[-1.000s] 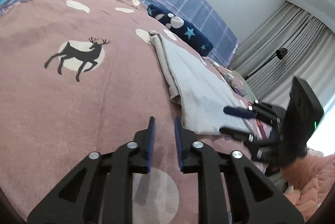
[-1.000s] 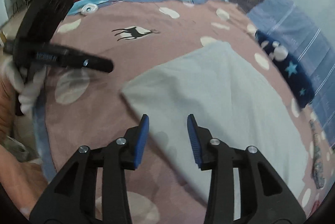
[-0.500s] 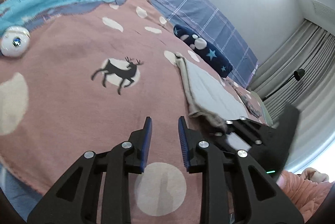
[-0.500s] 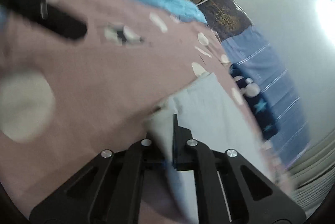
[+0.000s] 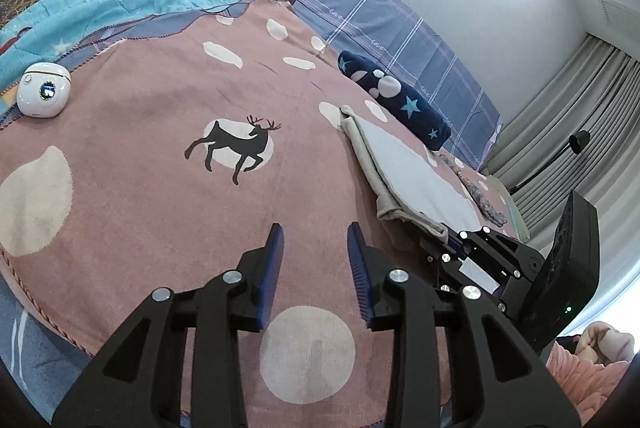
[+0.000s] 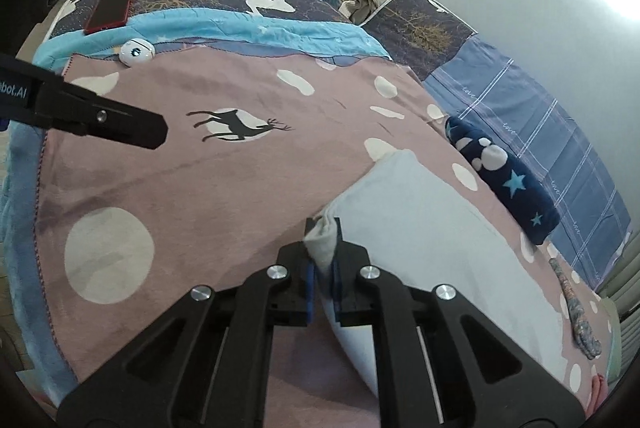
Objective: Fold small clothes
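Surface: pink blanket (image 5: 160,211) with deer print, spread over a bed.
Garment: pale grey cloth (image 6: 432,236), folded flat at the blanket's right side, just beside a navy star-print roll (image 6: 508,183).
Right gripper (image 6: 323,256): nearly closed, pinching the cloth's near corner; jaws easing apart.
Left gripper (image 5: 314,260): part open and widening, nothing between jaws, over bare blanket.
Risk: only 1 corner held; loosening jaws could drop it, or layers could separate.
View difference: right wrist shows the pinch and a red phone (image 6: 109,11); left wrist shows the cloth's stacked side edge (image 5: 372,167).

Each black tool (image 5: 314,240) has blue ribbed pads and silver screws.
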Demonstrator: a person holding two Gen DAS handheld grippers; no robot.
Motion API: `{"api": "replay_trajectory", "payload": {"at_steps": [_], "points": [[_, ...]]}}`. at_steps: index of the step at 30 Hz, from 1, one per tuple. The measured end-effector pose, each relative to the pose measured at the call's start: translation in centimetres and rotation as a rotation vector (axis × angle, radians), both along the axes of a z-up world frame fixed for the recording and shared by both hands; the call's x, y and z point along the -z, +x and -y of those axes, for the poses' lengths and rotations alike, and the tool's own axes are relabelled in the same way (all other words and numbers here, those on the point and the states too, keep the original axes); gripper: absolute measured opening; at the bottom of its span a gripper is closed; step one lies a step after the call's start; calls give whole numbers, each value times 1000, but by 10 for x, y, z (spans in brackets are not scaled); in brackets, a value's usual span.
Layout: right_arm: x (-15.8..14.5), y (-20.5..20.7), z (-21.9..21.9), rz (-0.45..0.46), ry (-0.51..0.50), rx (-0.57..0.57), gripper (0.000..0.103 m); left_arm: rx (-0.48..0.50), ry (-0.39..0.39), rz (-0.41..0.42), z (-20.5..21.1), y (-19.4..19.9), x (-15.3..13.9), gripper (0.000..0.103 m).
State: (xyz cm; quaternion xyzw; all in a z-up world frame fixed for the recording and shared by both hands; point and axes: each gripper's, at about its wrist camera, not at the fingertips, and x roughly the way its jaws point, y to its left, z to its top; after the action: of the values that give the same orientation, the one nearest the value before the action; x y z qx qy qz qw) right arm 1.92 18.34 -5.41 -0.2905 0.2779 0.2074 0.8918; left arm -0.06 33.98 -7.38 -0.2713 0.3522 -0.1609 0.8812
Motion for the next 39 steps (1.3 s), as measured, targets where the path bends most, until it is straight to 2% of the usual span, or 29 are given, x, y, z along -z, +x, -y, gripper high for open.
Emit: {"api": "replay_trajectory", "payload": {"at_steps": [2, 4, 5, 6, 7, 9, 10, 11, 13, 17, 19, 20, 22, 24, 25, 26, 27, 28, 29, 31, 34, 39], "points": [[-3, -4, 2, -37, 42, -38, 10, -3, 5, -3, 0, 1, 0, 40], [-10, -16, 6, -65, 97, -119, 15, -1, 8, -12, 0, 4, 1, 41], [-12, -23, 8, -66, 107, -152, 18, 1, 8, -16, 0, 7, 2, 41], [-13, -33, 12, -55, 102, -182, 29, 6, 8, -18, 0, 10, 1, 41], [-12, -39, 16, -41, 86, -187, 33, 13, 10, -19, 1, 14, 1, 42], [-5, -44, 26, -30, 28, -153, 34, 45, 16, -13, 5, 24, -2, 45], [0, -42, 30, -37, 1, -121, 34, 73, 13, -8, 9, 30, -3, 50], [4, -38, 33, -47, -17, -91, 34, 119, 6, -3, 15, 40, -4, 55], [12, -30, 32, -73, -61, -54, 36, 203, -5, -3, 29, 62, -3, 57], [28, -26, 16, -70, -168, -23, 40, 378, -52, -104, 67, 127, 21, 60], [31, -21, 8, -45, -201, 5, 41, 405, -64, -156, 80, 156, 34, 60], [32, -19, 3, -37, -209, 13, 41, 409, -82, -145, 85, 170, 35, 60], [35, -12, -7, -15, -233, 21, 41, 425, -153, -161, 88, 195, 36, 60], [40, -4, -17, 16, -253, 23, 39, 410, -224, -192, 90, 219, 40, 60], [42, -1, -20, 26, -261, 25, 34, 398, -251, -204, 92, 230, 43, 58], [44, 3, -22, 28, -261, 25, 24, 386, -259, -208, 94, 238, 43, 49], [45, 7, -22, 27, -255, 37, 5, 375, -258, -209, 97, 242, 43, 39], [41, 10, -17, 18, -216, 44, 4, 365, -259, -211, 99, 246, 41, 15], [32, 11, -7, 6, -148, 49, 3, 357, -266, -208, 103, 249, 39, 9], [14, 9, 10, 15, -57, 57, 2, 357, -265, -167, 110, 250, 22, 8], [-22, 7, 51, 29, 106, 99, 2, 380, -207, -80, 137, 247, -19, 8], [-65, -5, 134, 57, 337, 210, 2, 438, -111, 8, 197, 243, -77, 8]]}}
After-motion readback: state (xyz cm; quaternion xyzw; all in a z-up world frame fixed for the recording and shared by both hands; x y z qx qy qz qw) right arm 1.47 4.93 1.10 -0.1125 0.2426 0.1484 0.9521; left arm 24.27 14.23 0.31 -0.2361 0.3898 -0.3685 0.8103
